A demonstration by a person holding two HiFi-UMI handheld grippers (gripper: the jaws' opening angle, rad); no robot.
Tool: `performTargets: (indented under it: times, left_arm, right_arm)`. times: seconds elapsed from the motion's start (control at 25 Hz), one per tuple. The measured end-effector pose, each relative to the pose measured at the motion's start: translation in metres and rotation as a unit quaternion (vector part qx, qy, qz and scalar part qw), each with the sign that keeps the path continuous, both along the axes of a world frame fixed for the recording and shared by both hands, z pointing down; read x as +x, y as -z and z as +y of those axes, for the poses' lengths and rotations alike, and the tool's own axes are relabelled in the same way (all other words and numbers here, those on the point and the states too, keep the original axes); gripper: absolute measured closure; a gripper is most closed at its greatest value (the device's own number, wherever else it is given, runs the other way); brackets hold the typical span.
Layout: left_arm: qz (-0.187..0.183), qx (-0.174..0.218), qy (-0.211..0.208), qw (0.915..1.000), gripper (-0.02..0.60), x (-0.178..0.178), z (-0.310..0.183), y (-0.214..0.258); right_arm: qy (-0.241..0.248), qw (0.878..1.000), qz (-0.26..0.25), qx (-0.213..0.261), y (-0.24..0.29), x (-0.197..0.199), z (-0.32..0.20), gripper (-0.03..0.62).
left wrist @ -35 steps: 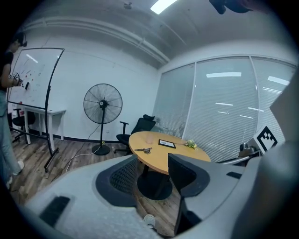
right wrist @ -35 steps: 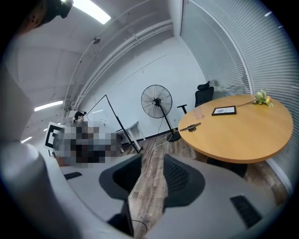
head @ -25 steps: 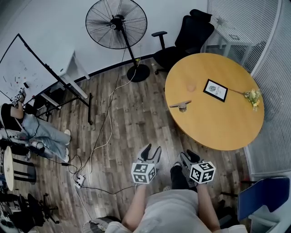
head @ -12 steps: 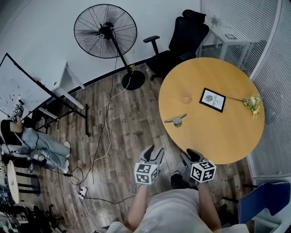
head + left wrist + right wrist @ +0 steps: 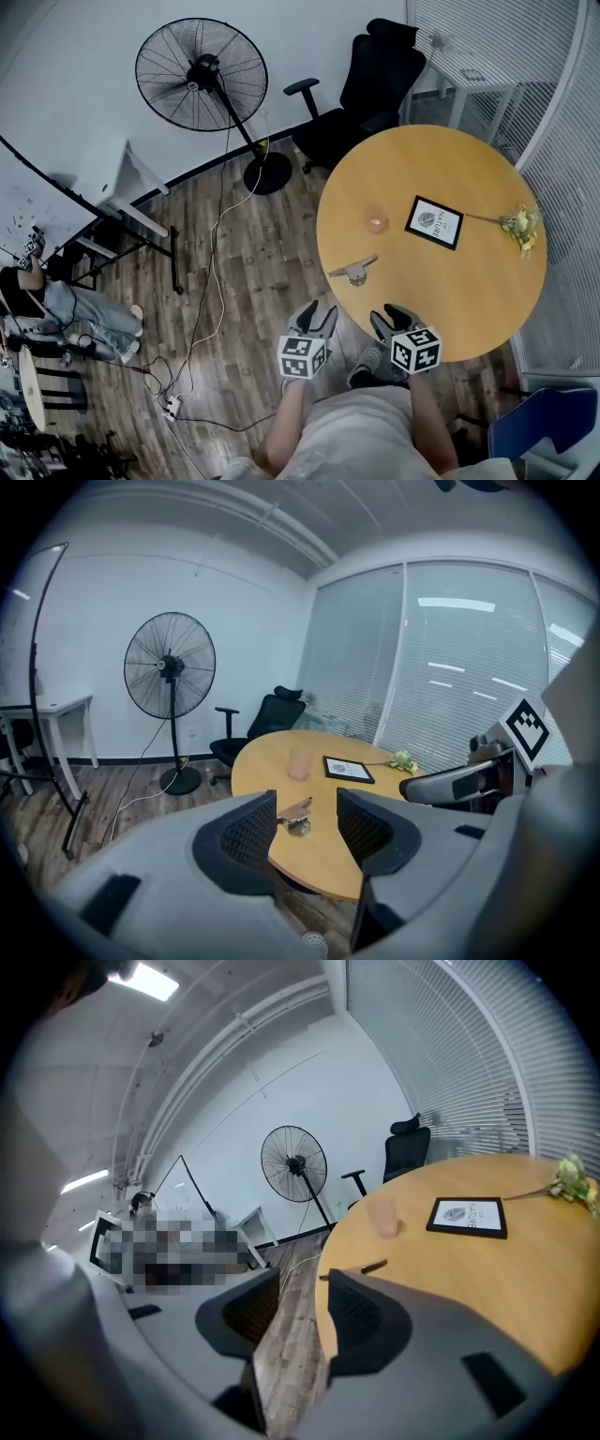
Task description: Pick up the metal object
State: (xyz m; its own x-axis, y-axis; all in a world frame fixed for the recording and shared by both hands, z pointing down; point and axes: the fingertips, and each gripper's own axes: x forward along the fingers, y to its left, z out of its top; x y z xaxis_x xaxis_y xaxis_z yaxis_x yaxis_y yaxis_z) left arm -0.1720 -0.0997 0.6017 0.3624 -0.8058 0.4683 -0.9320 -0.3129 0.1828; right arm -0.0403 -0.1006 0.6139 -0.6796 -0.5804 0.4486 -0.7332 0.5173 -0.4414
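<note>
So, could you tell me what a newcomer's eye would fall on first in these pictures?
The round yellow wooden table fills the right side of the head view, with a small silver metal object near its left edge and a black-framed picture further in. A large black pedestal fan stands at the upper left.

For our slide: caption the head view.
Left claw open, right claw opening, both empty, beside round table bearing metal object.

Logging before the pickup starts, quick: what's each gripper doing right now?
Left gripper: open, nothing between the jaws.
Right gripper: jaws opening, nothing between them.
</note>
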Motion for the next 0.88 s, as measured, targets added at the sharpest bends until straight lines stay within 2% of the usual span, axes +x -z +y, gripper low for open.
performTargets:
  times: [0.24, 0.44, 0.88]
  left_arm:
    - [-0.024, 0.001, -0.007, 0.9997, 0.404, 0.013, -0.042, 0.0]
    - [-0.043, -0.007, -0.025, 0.9988, 0.403, 0.025, -0.055, -0.01]
    - [-0.06, -0.028, -0.051, 0.9965, 0.405, 0.035, -0.046, -0.031]
  right_arm:
    - [-0.009, 1.0, -0.011, 0.006, 0.003, 0.012, -0.042, 0.436]
    - [-0.021, 1.0, -0.023, -0.001, -0.005, 0.021, -0.059, 0.436]
    - [-0.042, 0.999, -0.021, -0.013, -0.02, 0.038, -0.041, 0.436]
